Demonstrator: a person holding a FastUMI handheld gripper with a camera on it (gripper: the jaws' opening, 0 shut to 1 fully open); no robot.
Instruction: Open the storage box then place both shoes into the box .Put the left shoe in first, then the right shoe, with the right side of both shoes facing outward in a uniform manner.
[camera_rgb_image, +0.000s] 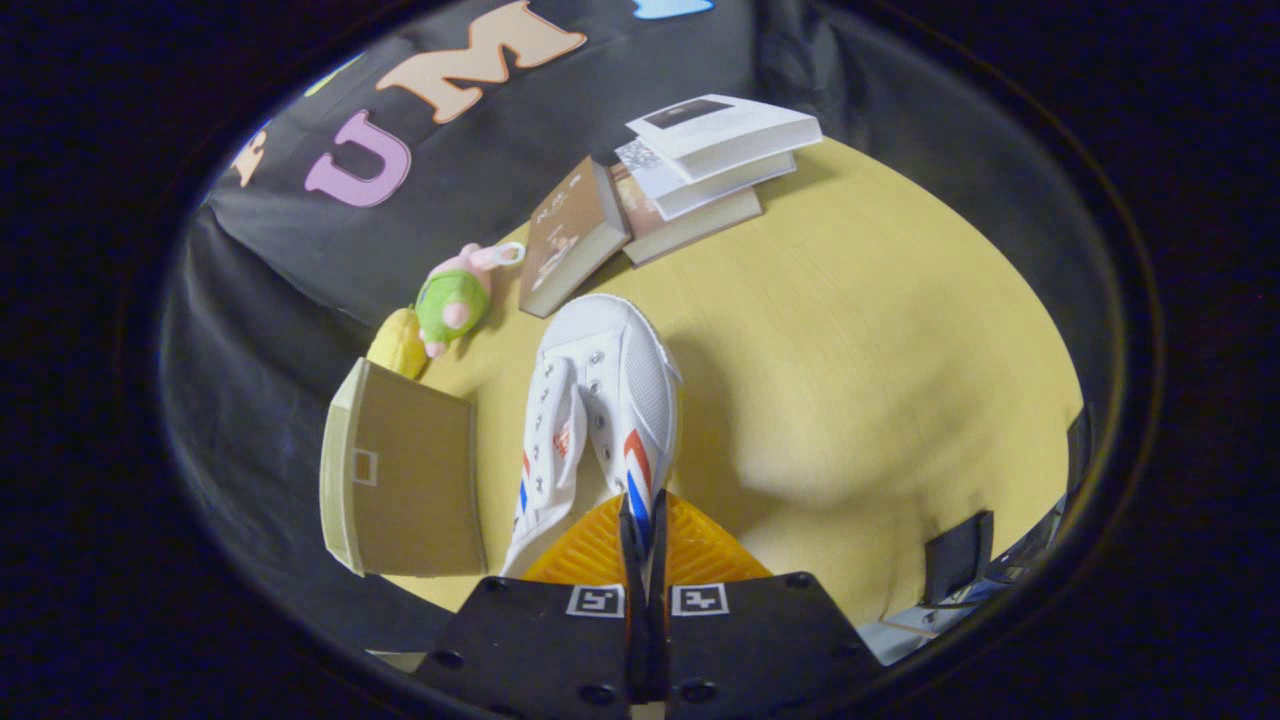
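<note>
- Between the fingers, pinched at its rear collar, the white shoe (600, 400) hangs above the table (880, 350), beside the storage box (405, 470).
- Gripper (642, 530) clenched on the shoe's collar; canvas looks light, soft; the stiffer heel rim seems the best hold.

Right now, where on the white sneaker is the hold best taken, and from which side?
The gripper looks shut on the thin side wall of the white sneaker at its heel opening, come at from behind and above. That suits its pose: toe pointing away toward the books, collar open and nearest the fingers, one finger inside, one outside. The rounded toe offers no such edge.
</note>
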